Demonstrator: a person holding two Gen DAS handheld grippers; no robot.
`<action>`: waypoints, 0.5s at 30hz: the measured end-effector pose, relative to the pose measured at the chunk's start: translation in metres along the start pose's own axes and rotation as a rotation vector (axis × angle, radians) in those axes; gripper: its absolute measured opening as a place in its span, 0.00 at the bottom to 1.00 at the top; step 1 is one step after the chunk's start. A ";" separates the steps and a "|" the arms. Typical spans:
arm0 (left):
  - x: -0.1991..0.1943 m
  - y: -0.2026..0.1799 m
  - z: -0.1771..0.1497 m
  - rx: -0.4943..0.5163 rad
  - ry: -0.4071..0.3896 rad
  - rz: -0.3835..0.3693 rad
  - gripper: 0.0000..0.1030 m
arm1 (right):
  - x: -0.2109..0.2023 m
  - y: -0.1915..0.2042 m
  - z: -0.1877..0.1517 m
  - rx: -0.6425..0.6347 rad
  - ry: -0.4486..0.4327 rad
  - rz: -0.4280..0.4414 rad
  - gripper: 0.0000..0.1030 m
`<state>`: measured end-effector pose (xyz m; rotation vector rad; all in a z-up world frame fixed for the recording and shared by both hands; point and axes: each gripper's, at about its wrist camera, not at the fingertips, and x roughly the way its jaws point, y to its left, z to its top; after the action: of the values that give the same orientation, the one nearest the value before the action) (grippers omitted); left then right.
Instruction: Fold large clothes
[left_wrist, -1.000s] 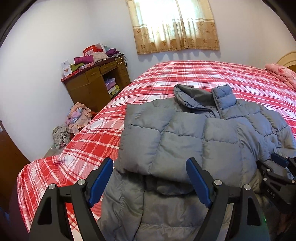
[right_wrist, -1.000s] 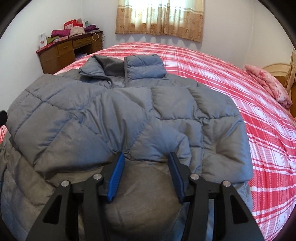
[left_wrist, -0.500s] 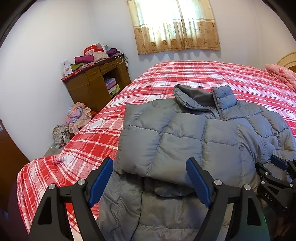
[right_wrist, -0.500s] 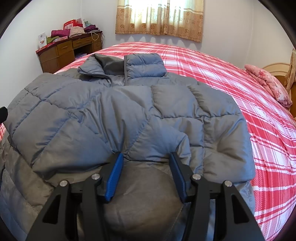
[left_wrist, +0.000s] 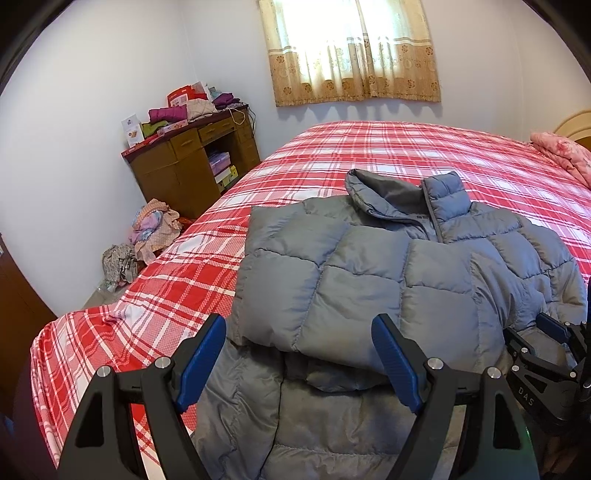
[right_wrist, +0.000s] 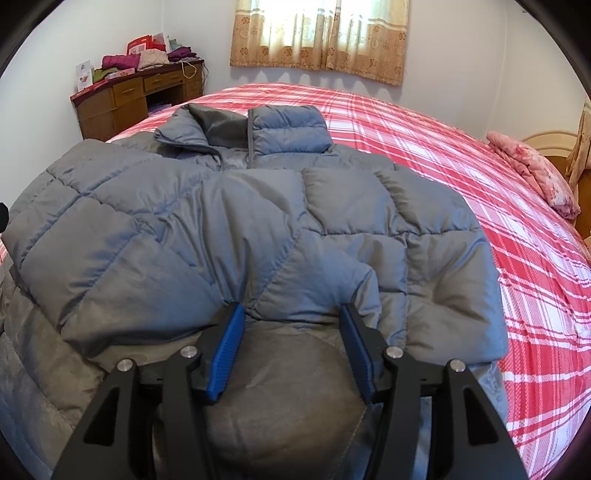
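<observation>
A grey quilted puffer jacket (left_wrist: 369, 280) lies front up on the red plaid bed (left_wrist: 369, 147), collar (left_wrist: 406, 195) towards the window. Both sleeves are folded across its chest. My left gripper (left_wrist: 299, 325) hovers wide open over the near edge of the folded left sleeve, with nothing between its blue pads. In the right wrist view the jacket (right_wrist: 184, 229) fills the frame. There my right gripper (right_wrist: 291, 314) stands partly open at the cuff of the folded right sleeve (right_wrist: 317, 280). The cuff lies at its fingertips and the pads do not squeeze it.
A brown desk (left_wrist: 184, 166) piled with clothes and boxes stands against the far left wall, with a heap of clothes (left_wrist: 151, 229) on the floor beside it. A pink folded quilt (right_wrist: 535, 173) lies at the bed's right end. Bare plaid sheet surrounds the jacket.
My right gripper's jaws have spread a little wider around the sleeve cuff. The left gripper and the jacket have stayed where they were.
</observation>
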<state>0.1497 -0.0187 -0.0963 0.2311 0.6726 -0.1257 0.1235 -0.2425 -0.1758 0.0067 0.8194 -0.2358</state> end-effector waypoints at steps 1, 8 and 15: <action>0.000 0.000 0.000 0.000 0.001 -0.002 0.79 | 0.000 0.000 0.000 0.000 0.001 -0.002 0.57; -0.005 0.004 0.002 0.013 -0.014 0.001 0.79 | -0.021 -0.001 0.013 -0.002 -0.020 -0.033 0.61; -0.004 0.006 0.020 -0.012 -0.036 -0.002 0.79 | -0.055 -0.007 0.041 0.010 -0.099 -0.079 0.61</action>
<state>0.1604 -0.0174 -0.0775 0.2163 0.6375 -0.1272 0.1154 -0.2417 -0.1078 -0.0282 0.7202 -0.3119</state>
